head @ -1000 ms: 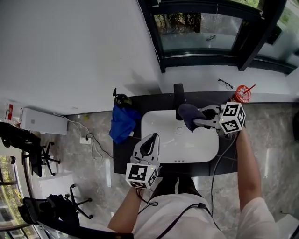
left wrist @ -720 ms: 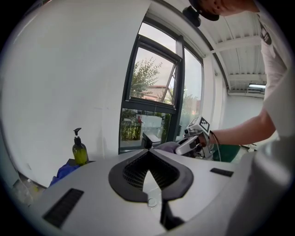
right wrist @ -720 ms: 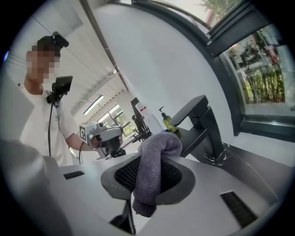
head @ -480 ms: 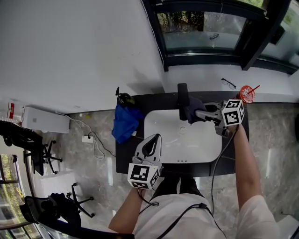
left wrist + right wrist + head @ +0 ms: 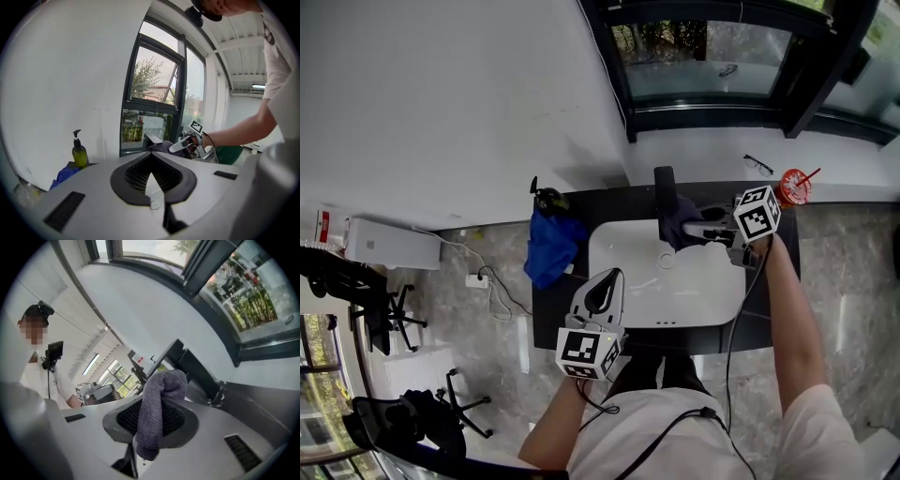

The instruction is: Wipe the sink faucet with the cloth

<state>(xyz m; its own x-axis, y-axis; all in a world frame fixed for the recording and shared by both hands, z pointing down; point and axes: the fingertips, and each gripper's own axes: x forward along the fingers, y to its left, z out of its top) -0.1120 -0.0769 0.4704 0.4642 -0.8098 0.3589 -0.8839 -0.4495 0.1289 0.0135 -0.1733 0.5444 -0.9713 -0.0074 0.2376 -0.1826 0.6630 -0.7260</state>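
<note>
Now my right gripper, pinching the cloth, has closed in until the cloth seems to touch the faucet; wiping can begin. My left gripper waits well short of the faucet, pressed together and empty.

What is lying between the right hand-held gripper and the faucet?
The grey cloth, clamped in the right hand-held gripper, appears to lie against the black faucet. The head view and the right gripper view show it.

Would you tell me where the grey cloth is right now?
The cloth is clamped in the right gripper, on the right of the head view, beside the dark faucet at the back of the white sink.
</note>
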